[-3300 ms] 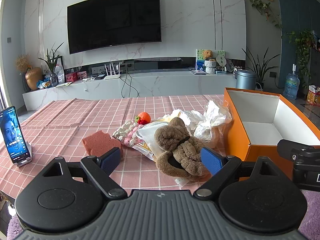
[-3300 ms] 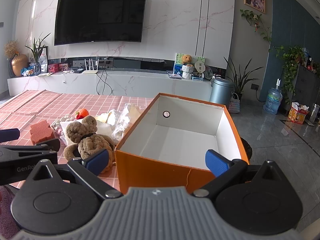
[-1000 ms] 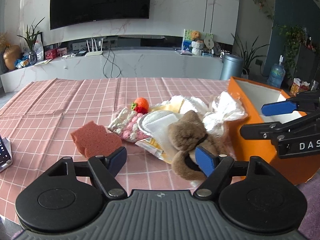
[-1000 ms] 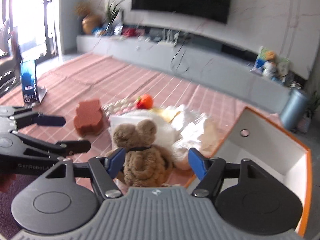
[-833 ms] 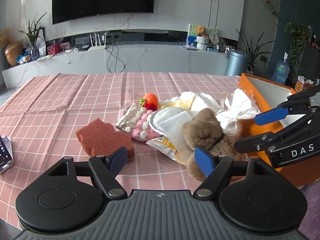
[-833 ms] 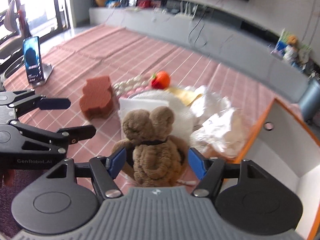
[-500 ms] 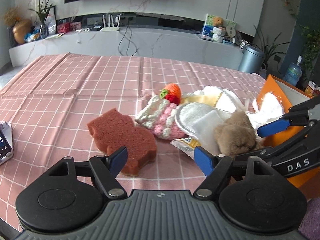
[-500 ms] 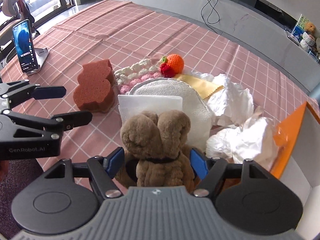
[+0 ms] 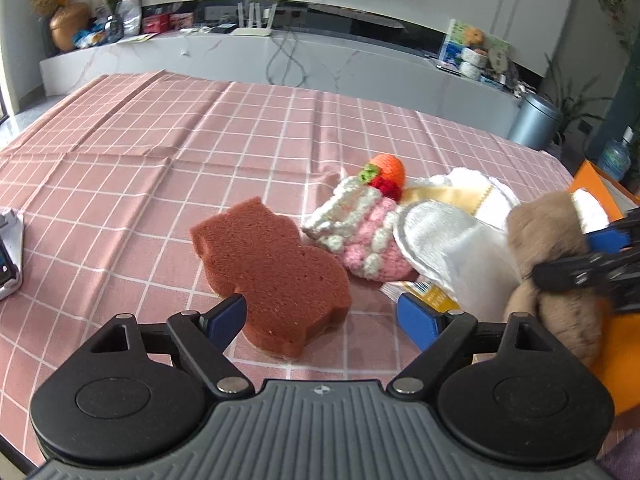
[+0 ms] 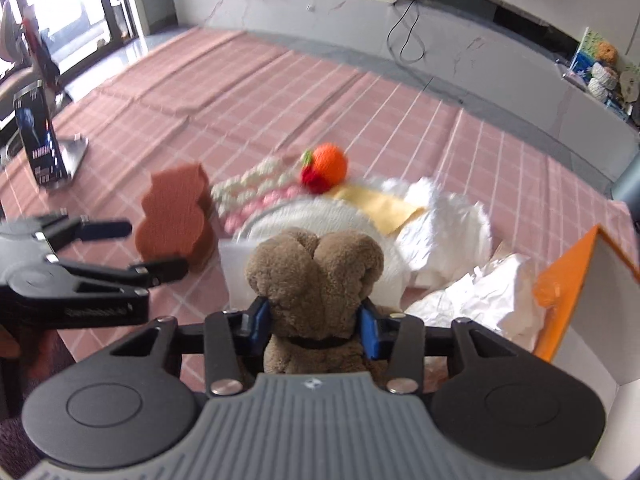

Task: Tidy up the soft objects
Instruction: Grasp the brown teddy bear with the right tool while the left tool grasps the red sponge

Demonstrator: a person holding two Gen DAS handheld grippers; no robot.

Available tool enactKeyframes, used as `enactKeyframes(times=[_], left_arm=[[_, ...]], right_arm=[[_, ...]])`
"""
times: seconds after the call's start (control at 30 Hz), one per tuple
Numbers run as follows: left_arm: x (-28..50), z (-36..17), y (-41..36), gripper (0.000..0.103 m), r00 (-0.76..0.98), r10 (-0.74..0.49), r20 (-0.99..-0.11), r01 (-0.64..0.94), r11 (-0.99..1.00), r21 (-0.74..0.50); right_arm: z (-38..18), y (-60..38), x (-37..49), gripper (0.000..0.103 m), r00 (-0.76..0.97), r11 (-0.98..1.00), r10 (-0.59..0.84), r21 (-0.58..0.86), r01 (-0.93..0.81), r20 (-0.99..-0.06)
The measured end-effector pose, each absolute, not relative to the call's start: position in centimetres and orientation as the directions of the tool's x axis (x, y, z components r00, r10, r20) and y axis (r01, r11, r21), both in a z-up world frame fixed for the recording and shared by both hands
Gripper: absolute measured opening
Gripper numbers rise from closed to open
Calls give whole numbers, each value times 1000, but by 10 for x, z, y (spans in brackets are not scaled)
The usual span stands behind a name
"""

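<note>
On the pink checked table [image 9: 168, 152], a porous, rust-brown bear-shaped sponge [image 9: 272, 276] lies flat between the wide-apart left tongs [image 9: 322, 316], whose jaws have just been opening. Beside it sit a knobbly crocheted cake [image 9: 360, 236] and white cloths [image 10: 440, 216]. The right tongs [image 10: 316, 326], just closing, clamp the fuzzy brown plush toy [image 10: 316, 280] at its neck.

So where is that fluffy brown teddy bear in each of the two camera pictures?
Left wrist view: the fluffy brown teddy bear sits at the far right edge, pinched by the right gripper.
Right wrist view: the bear is at bottom centre, squeezed at the neck between blue pads.
Shared landmark: the brown bear-shaped sponge, on the bear's left in both.
</note>
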State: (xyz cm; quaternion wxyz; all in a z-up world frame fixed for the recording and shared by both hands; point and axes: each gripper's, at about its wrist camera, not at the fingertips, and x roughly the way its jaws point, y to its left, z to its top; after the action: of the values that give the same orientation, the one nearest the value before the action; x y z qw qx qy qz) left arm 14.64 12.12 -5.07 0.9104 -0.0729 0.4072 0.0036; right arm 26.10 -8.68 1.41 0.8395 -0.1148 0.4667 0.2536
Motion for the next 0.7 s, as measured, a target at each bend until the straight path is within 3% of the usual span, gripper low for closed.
enactKeyframes(times=[0.3, 0.43, 0.53, 0.7], left_arm=[[176, -67, 127, 101, 626, 89, -775, -282, 952, -119], [181, -79, 133, 100, 607, 91, -789, -327, 934, -144], [183, -84, 133, 88, 606, 93, -790, -332, 932, -145], [178, -82, 128, 84, 617, 98, -781, -309, 943, -125]], right_arm=[[-14, -78, 290, 46, 396, 866, 318, 94, -490, -861], [-17, -80, 289, 47, 403, 863, 331, 101, -494, -853], [-18, -83, 290, 47, 401, 865, 342, 118, -487, -850], [-16, -85, 284, 47, 415, 863, 349, 116, -491, -840]])
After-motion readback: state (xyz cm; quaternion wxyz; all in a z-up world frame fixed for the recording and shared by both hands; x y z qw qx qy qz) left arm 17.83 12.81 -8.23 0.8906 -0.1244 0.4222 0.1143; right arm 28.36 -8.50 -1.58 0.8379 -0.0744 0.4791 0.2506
